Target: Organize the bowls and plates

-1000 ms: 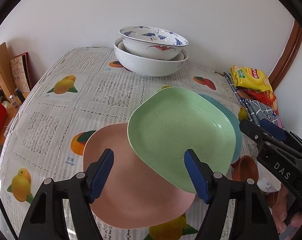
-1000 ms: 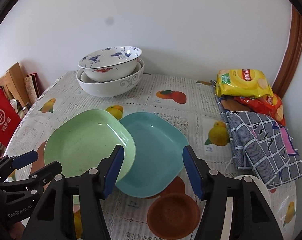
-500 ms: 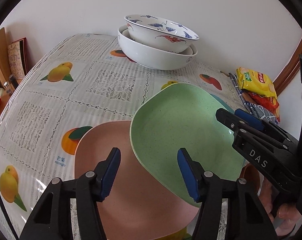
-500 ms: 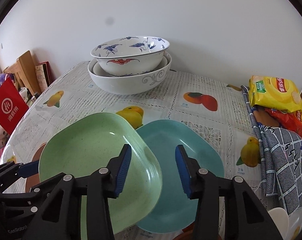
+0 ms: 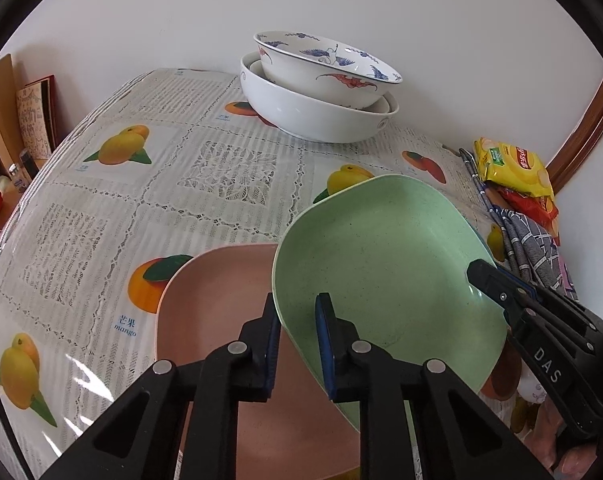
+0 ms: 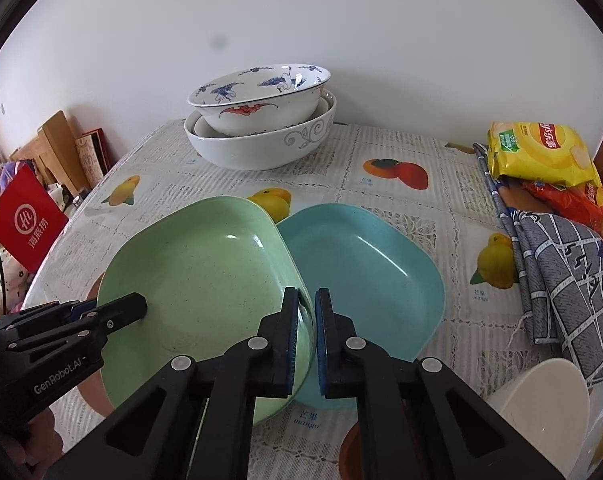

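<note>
Green plate point(image 6: 197, 280): square with rounded corners, speckled, tilted, near the front edge of the worktop point(image 5: 205, 184). Its left rim overlaps the pink plate point(image 5: 217, 320); its right rim overlaps the teal plate point(image 6: 365, 264).

Left hand-held gripper point(image 5: 297, 320): jaws have just been closing and now clamp the green plate's left rim, one blue pad inside the dish and one outside, above the pink plate.

Right hand-held gripper point(image 6: 307, 320): jaws have just been closing and now pinch the green plate's right rim, where it meets the teal plate.

Blue-patterned bowl point(image 6: 261, 96): nested in a larger white bowl point(image 6: 257, 148) at the worktop's far edge, well apart from both grippers.

Brown saucer point(image 5: 501, 376): partly hidden under the green plate's near right corner.

White cup point(image 6: 541, 400): near right corner of the worktop.

Yellow crisp packet point(image 6: 537, 152), checked cloth point(image 6: 561, 280): along the right edge.
</note>
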{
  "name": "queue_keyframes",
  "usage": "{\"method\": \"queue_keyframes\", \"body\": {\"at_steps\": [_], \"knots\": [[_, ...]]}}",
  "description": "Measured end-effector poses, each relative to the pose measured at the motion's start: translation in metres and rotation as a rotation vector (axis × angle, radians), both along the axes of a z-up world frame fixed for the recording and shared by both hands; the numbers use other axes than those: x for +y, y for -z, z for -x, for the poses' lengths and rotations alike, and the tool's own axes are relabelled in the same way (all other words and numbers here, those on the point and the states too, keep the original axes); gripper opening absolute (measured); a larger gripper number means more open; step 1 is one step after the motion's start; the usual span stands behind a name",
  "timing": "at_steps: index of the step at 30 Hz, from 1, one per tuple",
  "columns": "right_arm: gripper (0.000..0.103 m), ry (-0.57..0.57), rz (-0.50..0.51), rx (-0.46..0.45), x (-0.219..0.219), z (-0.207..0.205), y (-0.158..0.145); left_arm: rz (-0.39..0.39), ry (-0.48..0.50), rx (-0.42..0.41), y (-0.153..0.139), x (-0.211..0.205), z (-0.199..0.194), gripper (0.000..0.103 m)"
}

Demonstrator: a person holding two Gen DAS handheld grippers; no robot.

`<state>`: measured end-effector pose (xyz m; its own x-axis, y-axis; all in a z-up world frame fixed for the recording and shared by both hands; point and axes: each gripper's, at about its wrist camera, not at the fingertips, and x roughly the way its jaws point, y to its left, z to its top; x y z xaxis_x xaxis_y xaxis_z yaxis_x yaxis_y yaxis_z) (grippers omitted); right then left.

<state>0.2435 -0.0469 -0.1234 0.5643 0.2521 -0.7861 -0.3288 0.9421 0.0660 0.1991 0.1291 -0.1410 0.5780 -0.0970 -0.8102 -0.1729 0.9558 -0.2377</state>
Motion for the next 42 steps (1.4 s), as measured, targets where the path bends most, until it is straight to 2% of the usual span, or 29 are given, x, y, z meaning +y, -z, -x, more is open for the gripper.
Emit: {"method": "queue_keyframes", "body": {"at_steps": [10,16,22,29,36,42], "knots": [[0.008,0.046,-0.062,-0.008,-0.005,0.034,-0.024,0.007,0.014,-0.035,-0.023,0.005,0.016,0.017],[0.008,0.055,-0.102,-0.001,0.003,0.044,-0.029,-0.011,0.004,-0.04,-0.027,0.015,0.023,0.017],[0.008,0.028,-0.099,0.018,0.024,0.05,-0.019,-0.014,-0.025,-0.024,-0.018,0.035,0.031,0.017],[0.008,0.003,-0.075,0.072,0.04,0.054,0.006,-0.021,-0.048,0.013,0.003,0.05,0.032,0.017],[0.008,-0.022,-0.032,0.099,0.048,0.055,0.018,-0.041,-0.049,-0.006,0.004,0.053,0.026,0.017],[0.012,-0.043,0.005,0.097,0.051,0.055,0.021,-0.061,-0.038,-0.014,0.004,0.052,0.022,0.017]]}}
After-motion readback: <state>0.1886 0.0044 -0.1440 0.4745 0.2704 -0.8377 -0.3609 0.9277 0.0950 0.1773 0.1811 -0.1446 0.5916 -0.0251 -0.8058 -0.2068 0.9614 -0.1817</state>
